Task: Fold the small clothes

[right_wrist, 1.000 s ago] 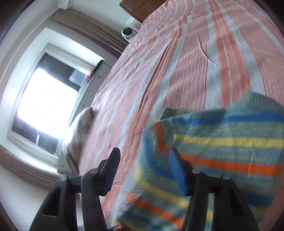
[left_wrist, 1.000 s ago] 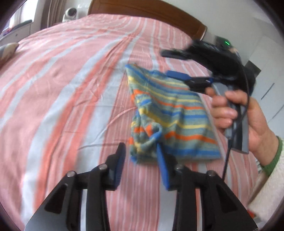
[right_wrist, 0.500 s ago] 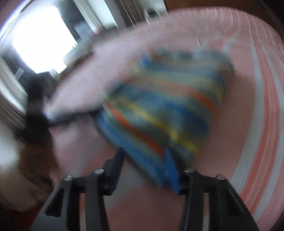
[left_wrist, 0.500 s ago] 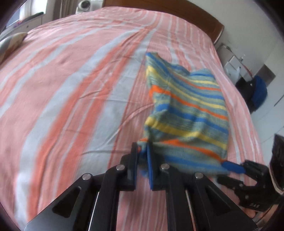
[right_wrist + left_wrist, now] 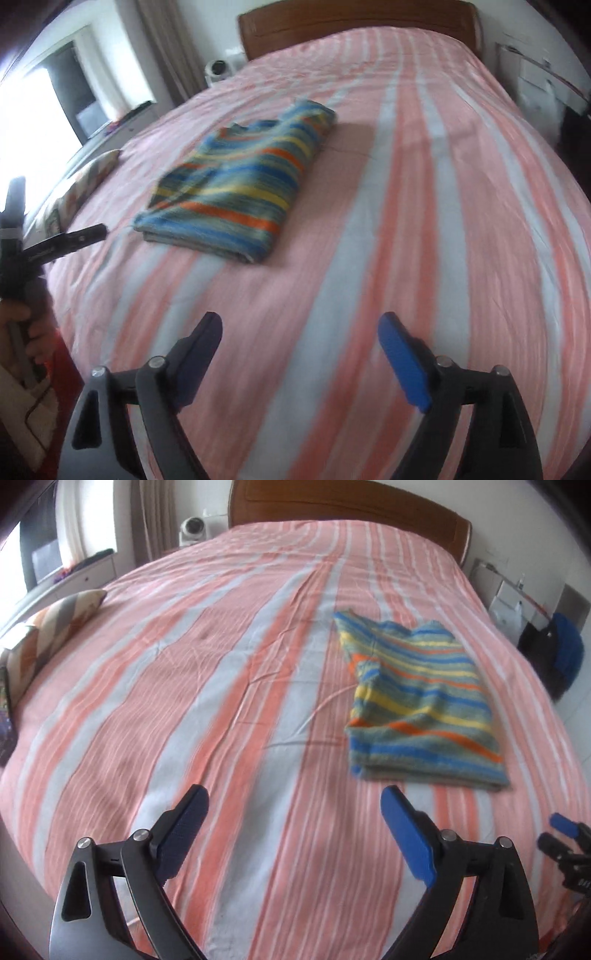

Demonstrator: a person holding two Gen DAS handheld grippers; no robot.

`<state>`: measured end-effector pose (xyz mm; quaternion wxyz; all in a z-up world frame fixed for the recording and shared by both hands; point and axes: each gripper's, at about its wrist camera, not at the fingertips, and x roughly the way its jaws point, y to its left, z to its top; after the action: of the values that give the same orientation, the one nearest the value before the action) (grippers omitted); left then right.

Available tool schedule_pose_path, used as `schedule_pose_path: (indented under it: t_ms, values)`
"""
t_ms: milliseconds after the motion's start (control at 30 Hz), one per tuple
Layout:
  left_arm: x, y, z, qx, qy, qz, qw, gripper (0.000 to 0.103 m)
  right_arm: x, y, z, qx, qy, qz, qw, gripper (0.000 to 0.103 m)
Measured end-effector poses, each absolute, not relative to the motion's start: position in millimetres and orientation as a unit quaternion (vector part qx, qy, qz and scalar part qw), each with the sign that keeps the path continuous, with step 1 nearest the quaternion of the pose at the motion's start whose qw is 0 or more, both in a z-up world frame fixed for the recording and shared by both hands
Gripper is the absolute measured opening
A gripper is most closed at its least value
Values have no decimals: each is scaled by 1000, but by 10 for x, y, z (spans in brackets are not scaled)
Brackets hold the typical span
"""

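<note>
A small striped knit garment [image 5: 421, 705], blue, yellow, orange and green, lies folded flat on the bed; it also shows in the right wrist view [image 5: 240, 192]. My left gripper [image 5: 295, 819] is open and empty, held back from the garment near the bed's front edge. My right gripper [image 5: 299, 343] is open and empty, also back from the garment. The right gripper's tip shows at the lower right of the left wrist view [image 5: 565, 834]. The left gripper shows at the left edge of the right wrist view [image 5: 66, 242].
The bed has a pink, orange and pale blue striped sheet [image 5: 221, 701] and a wooden headboard [image 5: 347, 498]. A patterned pillow [image 5: 48, 635] lies at the bed's left side. A nightstand [image 5: 509, 598] and a dark bag [image 5: 554, 657] stand to the right.
Both grippers let go of the garment, opened wide and pulled back toward the bed's front edge. The garment now lies folded flat on the sheet.
</note>
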<state>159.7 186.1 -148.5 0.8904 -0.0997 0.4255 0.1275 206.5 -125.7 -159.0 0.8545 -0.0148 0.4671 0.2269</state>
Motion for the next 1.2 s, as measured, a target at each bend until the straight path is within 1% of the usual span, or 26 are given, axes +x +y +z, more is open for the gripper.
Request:
schedule_pose_path:
  t_ms: [67,100,133,200,233,267,300,567,800,967,1200]
  values:
    - [1589,1833,-1558,-87,432,128,889,95,1986,-1305,-1620,-21,461,196,865,93]
    - [1606,1819,-1610,-80,439,127,886,95,1971,-1298,-1640,-31,459,184,869,102]
    - [1633,1807,-1681,-74,452,126,880,95,1954,-1296,-1661,-42,458,174,871,103]
    - [1663,1800,-1825,-70,473,125,869,96,1926,-1275,-1774,-72,466,162,867,103]
    - [1648,1800,-1856,-70,468,128,872,98,1914,-1236,-1830,-88,470,157,864,103]
    - [1630,1798,-1877,-65,460,136,875,101,1910,-1200,-1867,-98,471,154,863,103]
    - [1622,1802,-1898,-65,458,139,876,102,1903,-1181,-1888,-105,469,150,864,103]
    - [1677,1789,-1981,-60,480,135,865,102,1815,-1273,-1938,-86,442,163,878,103]
    - [1662,1759,-1982,-52,474,141,867,102,1800,-1261,-1911,-74,455,147,875,103]
    - [1649,1761,-1980,-51,473,141,868,102,1754,-1262,-1929,-74,444,143,882,103]
    - [1629,1745,-1974,-46,468,142,871,102,1769,-1237,-1967,-79,449,136,880,103]
